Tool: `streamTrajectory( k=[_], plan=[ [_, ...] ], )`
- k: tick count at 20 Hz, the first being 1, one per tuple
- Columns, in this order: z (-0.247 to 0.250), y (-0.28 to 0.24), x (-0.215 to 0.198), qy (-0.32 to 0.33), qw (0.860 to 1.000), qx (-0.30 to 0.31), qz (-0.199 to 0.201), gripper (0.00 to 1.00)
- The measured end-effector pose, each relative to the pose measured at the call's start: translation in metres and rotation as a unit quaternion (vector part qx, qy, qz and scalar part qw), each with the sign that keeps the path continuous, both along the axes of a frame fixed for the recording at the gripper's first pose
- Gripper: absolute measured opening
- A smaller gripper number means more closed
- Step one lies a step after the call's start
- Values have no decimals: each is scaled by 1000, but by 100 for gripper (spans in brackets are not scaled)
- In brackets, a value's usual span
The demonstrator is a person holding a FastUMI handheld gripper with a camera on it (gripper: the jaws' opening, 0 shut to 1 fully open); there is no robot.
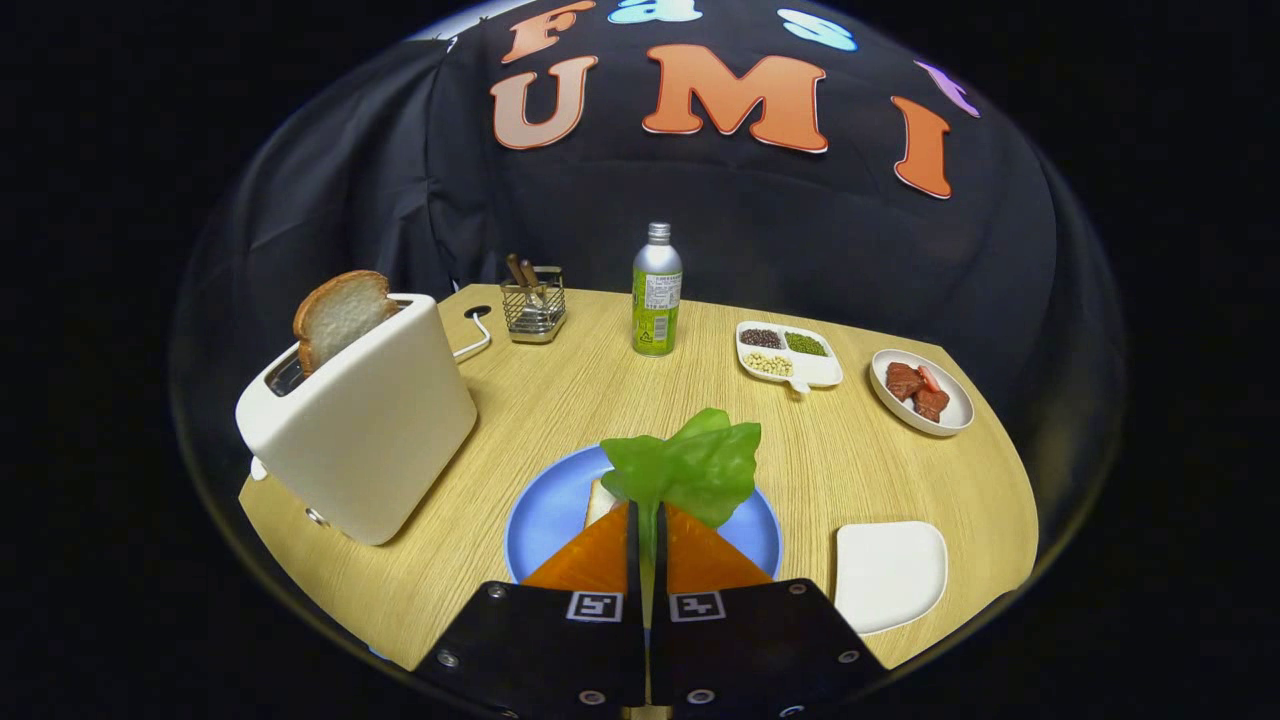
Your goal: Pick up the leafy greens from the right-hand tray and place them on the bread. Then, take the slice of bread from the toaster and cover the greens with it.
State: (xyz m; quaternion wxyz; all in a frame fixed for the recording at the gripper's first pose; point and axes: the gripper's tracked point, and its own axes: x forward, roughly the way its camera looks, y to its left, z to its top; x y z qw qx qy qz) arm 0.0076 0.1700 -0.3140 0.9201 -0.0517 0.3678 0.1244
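Observation:
My gripper (pixel 646 512) is shut on the stem of a green lettuce leaf (pixel 690 465), which stands up just ahead of the fingertips. Below it lies a blue plate (pixel 545 515) with a slice of bread (pixel 600 500), mostly hidden behind the fingers and the leaf. To the left stands a white toaster (pixel 365 425) with a bread slice (pixel 340 315) sticking out of its slot. A bare white tray (pixel 890 572) sits to the right of the plate.
Beyond the plate stand a green bottle (pixel 657 295), a wire basket with utensils (pixel 533 303), a divided white dish of beans (pixel 788 355) and a white plate of meat pieces (pixel 922 390). The wooden table's (pixel 560 400) edge curves close behind them.

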Motion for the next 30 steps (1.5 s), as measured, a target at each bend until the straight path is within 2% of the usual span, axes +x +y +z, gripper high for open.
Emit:
streamTrajectory(
  k=[9, 13, 17, 18, 21, 24, 25, 26, 28, 30],
  plan=[
    [-23, 3, 1, 31, 999, -2, -8, 4],
    [-33, 4, -5, 44, 999, 1, -10, 10],
    [-41, -1, -7, 53, 998, -10, -17, 20],
    [-40, -2, -7, 53, 998, -10, -20, 26],
    [-36, -7, -6, 43, 998, -15, -31, 36],
    [-30, -13, -6, 37, 998, -16, -44, 72],
    [-30, -16, -6, 35, 998, -20, -48, 78],
    [-28, -19, -6, 32, 998, -24, -52, 90],
    [-22, -21, -5, 26, 998, -26, -58, 98],
    [-13, -21, -3, 19, 997, -24, -65, 98]
  ],
)
